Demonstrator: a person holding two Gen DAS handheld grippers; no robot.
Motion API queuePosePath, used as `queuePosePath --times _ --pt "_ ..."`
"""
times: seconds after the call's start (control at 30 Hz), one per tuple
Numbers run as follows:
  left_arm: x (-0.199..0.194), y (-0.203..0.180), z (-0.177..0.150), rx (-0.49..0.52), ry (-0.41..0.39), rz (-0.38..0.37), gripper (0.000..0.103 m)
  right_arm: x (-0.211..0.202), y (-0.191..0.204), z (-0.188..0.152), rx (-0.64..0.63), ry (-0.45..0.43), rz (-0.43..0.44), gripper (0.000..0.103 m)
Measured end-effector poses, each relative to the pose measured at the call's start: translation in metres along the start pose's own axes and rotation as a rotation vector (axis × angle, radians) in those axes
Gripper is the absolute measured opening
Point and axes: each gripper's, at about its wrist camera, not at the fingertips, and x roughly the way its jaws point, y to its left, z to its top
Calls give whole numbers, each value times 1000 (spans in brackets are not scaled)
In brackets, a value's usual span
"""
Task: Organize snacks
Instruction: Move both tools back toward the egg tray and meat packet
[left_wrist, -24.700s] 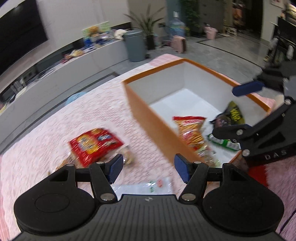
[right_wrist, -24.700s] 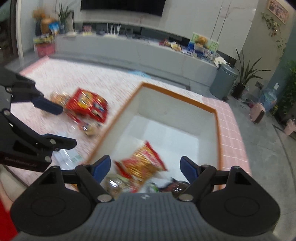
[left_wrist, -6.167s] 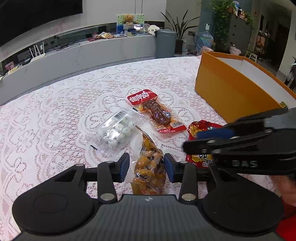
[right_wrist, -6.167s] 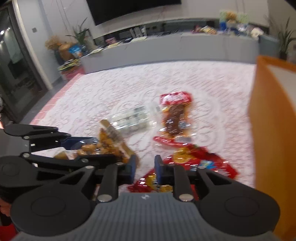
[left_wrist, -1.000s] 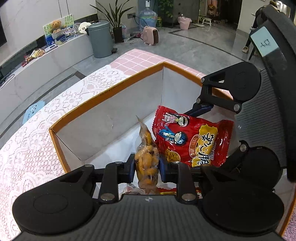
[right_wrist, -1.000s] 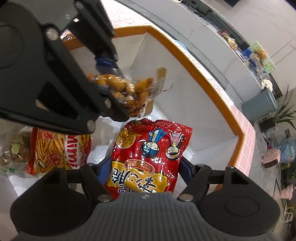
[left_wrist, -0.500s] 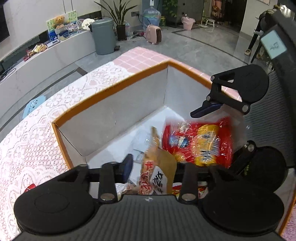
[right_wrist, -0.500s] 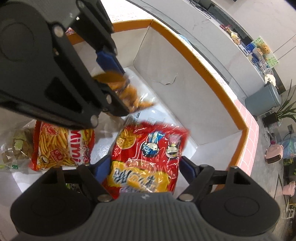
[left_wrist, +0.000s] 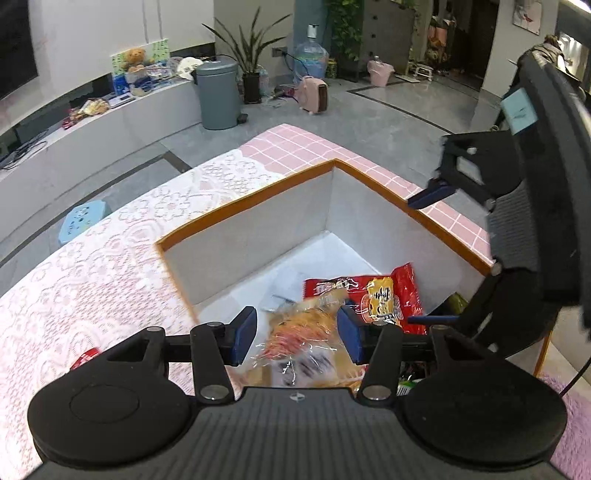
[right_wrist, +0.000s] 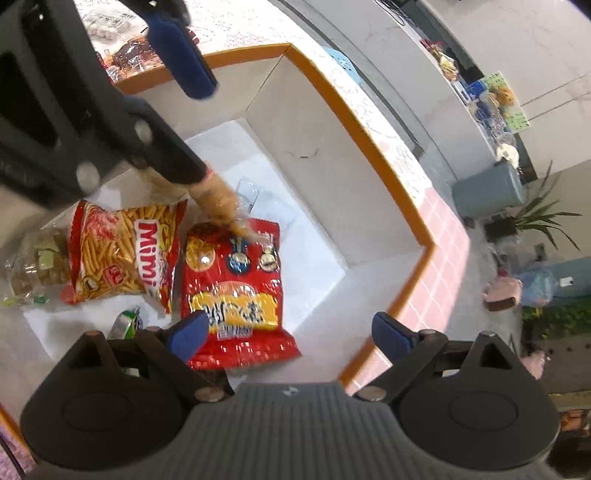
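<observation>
Both tongs wide over the box (left_wrist: 258, 199), left tongs (left_wrist: 297, 334) and right tongs (right_wrist: 288, 334) empty, so nut bag (left_wrist: 306, 339) and red bag (right_wrist: 232, 291) drop inside near the Mimi bag (right_wrist: 122, 251); more snacks left on tabletop (left_wrist: 92, 266).

In the box (right_wrist: 373, 155), the cartoon packet (right_wrist: 232, 291) lies right of the Mimi bag (right_wrist: 122, 254).

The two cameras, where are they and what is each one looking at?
Left wrist: sits on the left gripper, looks down into the orange box; its open fingers show, and the right gripper's side.
Right wrist: sits on the right gripper, looks down at the box floor; its open fingers show, with the left gripper above.
Both see the red cartoon bag and the clear snack bag.
</observation>
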Motion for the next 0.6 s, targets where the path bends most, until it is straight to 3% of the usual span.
queuePosePath --times 0.23,0.43,0.6 --pt "-25 12 -9 -39 2 28 59 -42 -1 6 117 -39 38 93" --pt "-44 31 -27 -75 -2 82 59 -79 12 26 284 -183 132 93" --pt "-57 64 -46 -171 -18 141 59 -92 36 48 349 -322 132 93"
